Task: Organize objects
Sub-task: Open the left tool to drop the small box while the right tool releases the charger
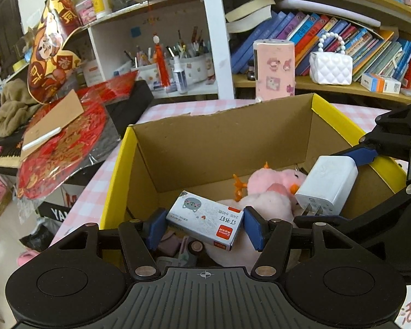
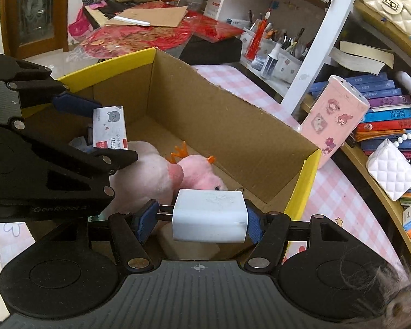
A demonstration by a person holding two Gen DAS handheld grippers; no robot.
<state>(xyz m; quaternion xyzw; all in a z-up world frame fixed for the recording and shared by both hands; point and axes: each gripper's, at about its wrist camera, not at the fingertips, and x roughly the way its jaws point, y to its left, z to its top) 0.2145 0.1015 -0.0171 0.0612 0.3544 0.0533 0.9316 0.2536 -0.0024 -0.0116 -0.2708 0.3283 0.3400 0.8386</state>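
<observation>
An open cardboard box with yellow flaps stands on the pink checked table. My left gripper is shut on a small white staple box with a cat print, held over the box's near end; it also shows in the right wrist view. My right gripper is shut on a white charger plug, held over the box's right side; it shows in the left wrist view. A pink plush duck lies inside the box.
A pink sticker-covered case stands behind the box. A white quilted purse sits on a bookshelf full of books. Red paper decorations and a cardboard sheet lie to the left. Small items lie under the duck in the box.
</observation>
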